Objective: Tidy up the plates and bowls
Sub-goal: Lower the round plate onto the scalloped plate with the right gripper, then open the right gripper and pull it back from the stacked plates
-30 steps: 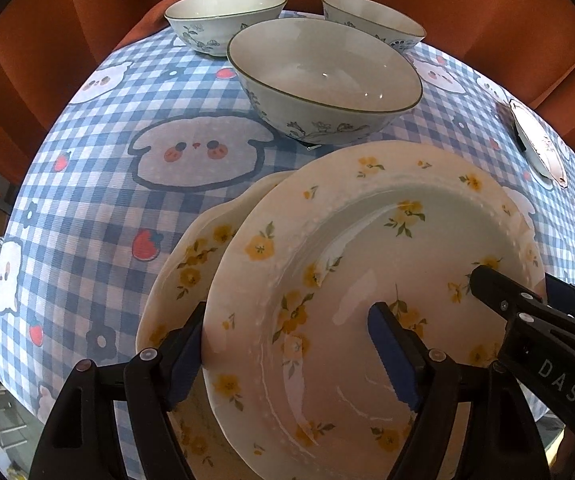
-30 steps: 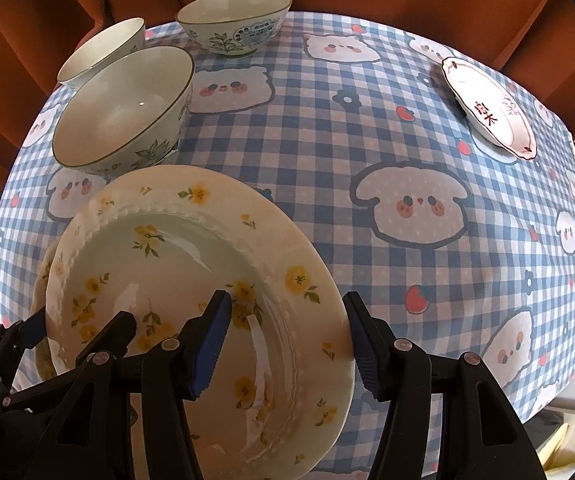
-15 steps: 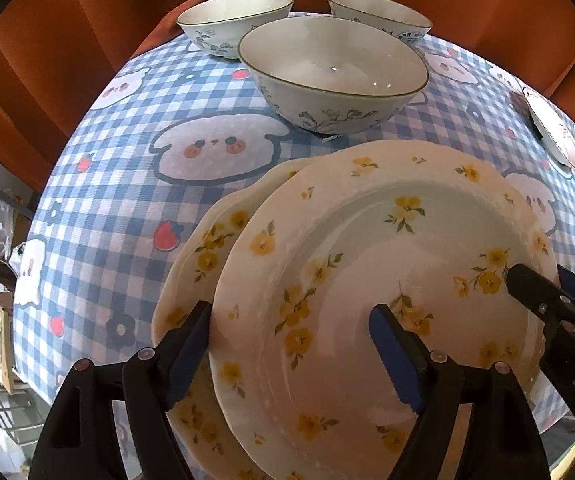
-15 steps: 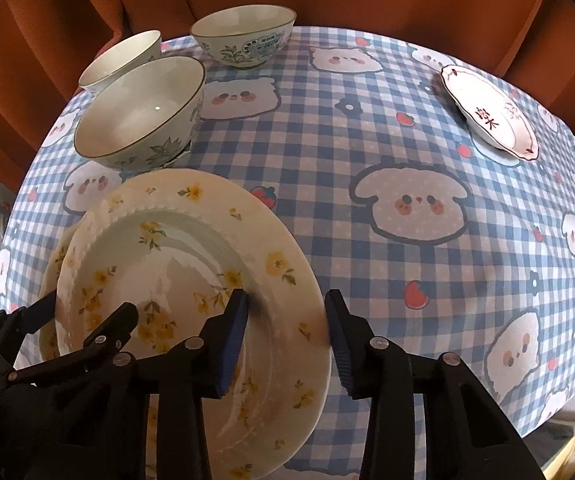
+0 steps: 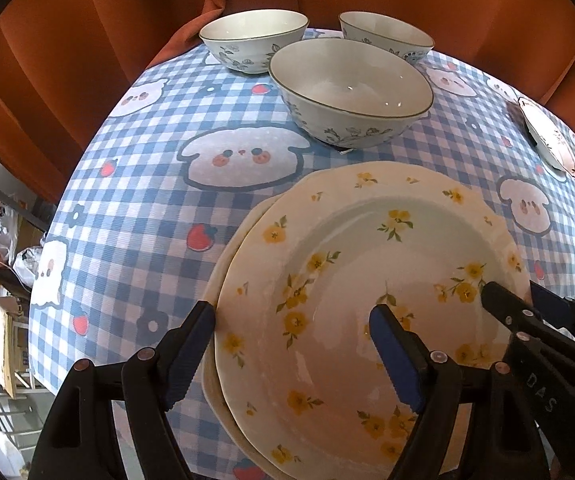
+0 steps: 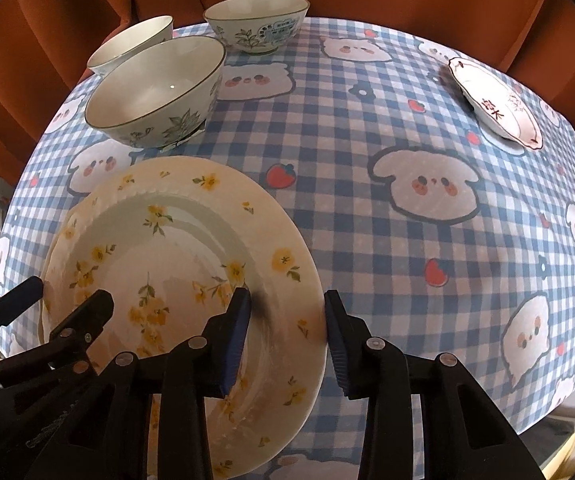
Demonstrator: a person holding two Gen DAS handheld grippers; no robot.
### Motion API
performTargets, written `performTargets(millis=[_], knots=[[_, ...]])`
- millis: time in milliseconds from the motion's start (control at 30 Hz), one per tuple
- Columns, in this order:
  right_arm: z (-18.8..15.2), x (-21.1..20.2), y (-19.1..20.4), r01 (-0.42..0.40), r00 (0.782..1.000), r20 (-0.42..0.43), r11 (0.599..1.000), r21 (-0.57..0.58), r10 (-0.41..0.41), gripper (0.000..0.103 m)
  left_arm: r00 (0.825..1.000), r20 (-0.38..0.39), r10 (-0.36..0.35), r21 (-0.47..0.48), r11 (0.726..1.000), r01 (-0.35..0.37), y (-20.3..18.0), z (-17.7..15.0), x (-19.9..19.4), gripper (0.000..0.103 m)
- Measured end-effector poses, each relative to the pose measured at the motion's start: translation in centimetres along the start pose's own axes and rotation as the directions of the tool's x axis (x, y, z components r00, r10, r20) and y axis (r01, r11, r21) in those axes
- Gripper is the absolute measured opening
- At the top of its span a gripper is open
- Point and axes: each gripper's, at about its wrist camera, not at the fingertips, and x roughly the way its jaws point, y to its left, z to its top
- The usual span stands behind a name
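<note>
Two cream plates with yellow flowers lie stacked at the near edge of the table. The top plate [image 5: 367,260] [image 6: 167,248] almost covers the lower plate [image 5: 223,264], which shows only as a sliver on the left. My left gripper [image 5: 291,320] is open and straddles the top plate's left rim, one pad outside the edge, the other over the well. My right gripper [image 6: 286,300] is shut on the top plate's right rim, with its pads [image 6: 239,332] against both sides. Three flowered bowls stand behind: a near bowl [image 5: 351,92], a back-left bowl [image 5: 253,36] and a back-right bowl [image 5: 383,34].
A blue checked tablecloth [image 6: 407,240] with cartoon animals covers the round table. A small plate with red writing [image 6: 495,104] sits at the far right edge. An orange curtain [image 5: 87,40] hangs close behind the table. Boxes and clutter lie on the floor to the left.
The top plate has settled over the lower one, which stuck out far to the left before. My right jaws have narrowed onto the rim. The left jaws kept their width.
</note>
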Motion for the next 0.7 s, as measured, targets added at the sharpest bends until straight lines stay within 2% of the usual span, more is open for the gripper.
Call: performTargets(millis=[467,700], knots=[[-0.2,0.6,1.3,0.045,0.999,0.005,0.998,0.033,-0.045,0.047,1.000,-0.005,-0.012,0.041,0.999,0.013,0.3,-0.5,-0.1,0.082],[-0.2,-1.3,1.0,0.035,0.999,0.030,0.997,0.063,-0.037,0.052,0.999,-0.001,-0.049,0.048,0.998,0.049,0.2,0.1,-1.5,0.085]])
